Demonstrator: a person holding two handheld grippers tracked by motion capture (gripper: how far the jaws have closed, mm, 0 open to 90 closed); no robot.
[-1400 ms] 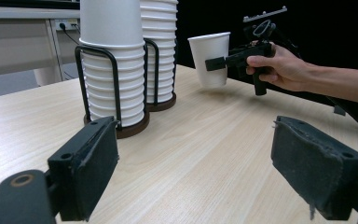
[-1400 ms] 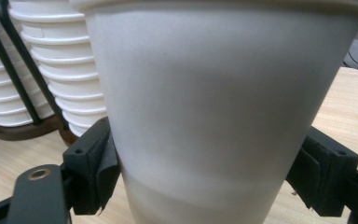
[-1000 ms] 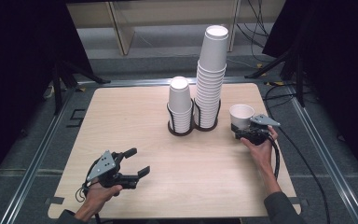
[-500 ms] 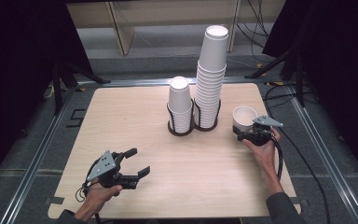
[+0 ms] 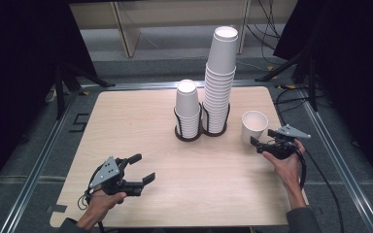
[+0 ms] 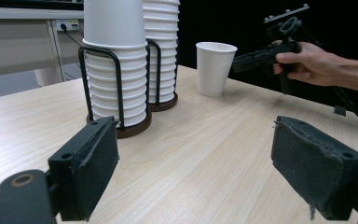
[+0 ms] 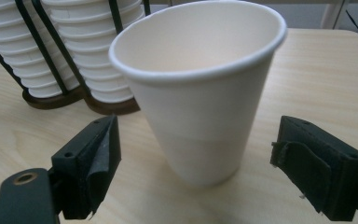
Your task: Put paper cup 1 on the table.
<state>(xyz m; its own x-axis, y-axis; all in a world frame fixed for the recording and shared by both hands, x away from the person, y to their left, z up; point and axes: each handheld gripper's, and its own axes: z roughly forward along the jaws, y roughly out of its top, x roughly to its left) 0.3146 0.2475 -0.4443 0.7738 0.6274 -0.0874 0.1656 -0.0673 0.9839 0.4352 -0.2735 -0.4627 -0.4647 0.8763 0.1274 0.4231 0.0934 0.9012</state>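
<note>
A single white paper cup (image 5: pixel 254 126) stands upright on the wooden table (image 5: pixel 126 121), right of the two stacks. My right gripper (image 5: pixel 256 144) sits just in front of it, open. In the right gripper view the cup (image 7: pixel 200 107) rises just beyond my right gripper (image 7: pixel 196 140), and neither pad touches it. My left gripper (image 5: pixel 144 167) rests low near the front left of the table, open and empty, pointing toward the stacks. From the left gripper view, past my left gripper (image 6: pixel 196 140), I see the cup (image 6: pixel 214 67) and the right gripper (image 6: pixel 249 57) in a hand.
Two black wire holders on brown bases stand mid-table: a short stack of cups (image 5: pixel 188 109) and a tall stack of cups (image 5: pixel 219 82) to its right. Cables trail off the right table edge. Dark stands and a metal frame surround the table.
My right gripper has drawn back a little from the cup, toward the person and the right. The cup stays standing where it was. My left gripper has not moved.
</note>
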